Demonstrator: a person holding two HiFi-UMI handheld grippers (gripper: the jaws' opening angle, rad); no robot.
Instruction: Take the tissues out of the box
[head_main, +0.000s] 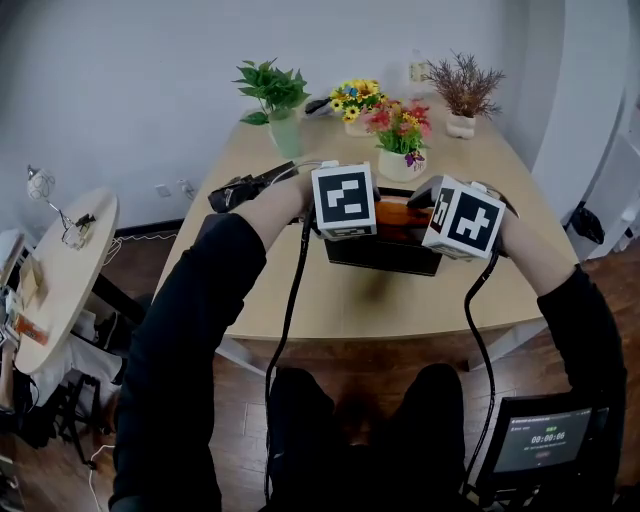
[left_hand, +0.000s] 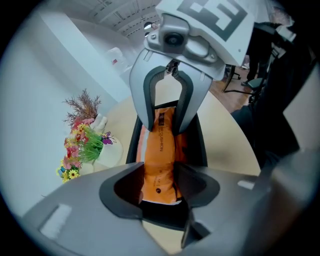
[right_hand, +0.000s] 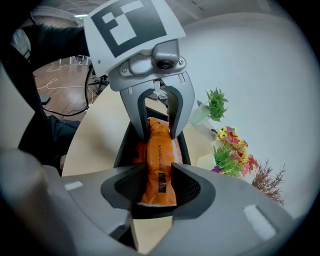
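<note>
An orange tissue pack (left_hand: 161, 145) lies lengthwise in a black open box (head_main: 385, 255) on the wooden table. My left gripper (left_hand: 159, 185) is shut on one end of the pack, with the jaws against both its sides. From the other end my right gripper (right_hand: 160, 187) is shut on the same pack (right_hand: 159, 150). In the head view both marker cubes hover over the box, and only a strip of the orange pack (head_main: 402, 213) shows between them. Each gripper view shows the other gripper facing it across the box's wall (right_hand: 125, 145).
A white pot of mixed flowers (head_main: 402, 150) stands just behind the box. A green plant (head_main: 275, 100), a yellow flower pot (head_main: 357, 105) and a dried plant (head_main: 465, 95) stand along the far edge. A round side table (head_main: 60, 270) is at the left, a screen (head_main: 545, 440) on the floor.
</note>
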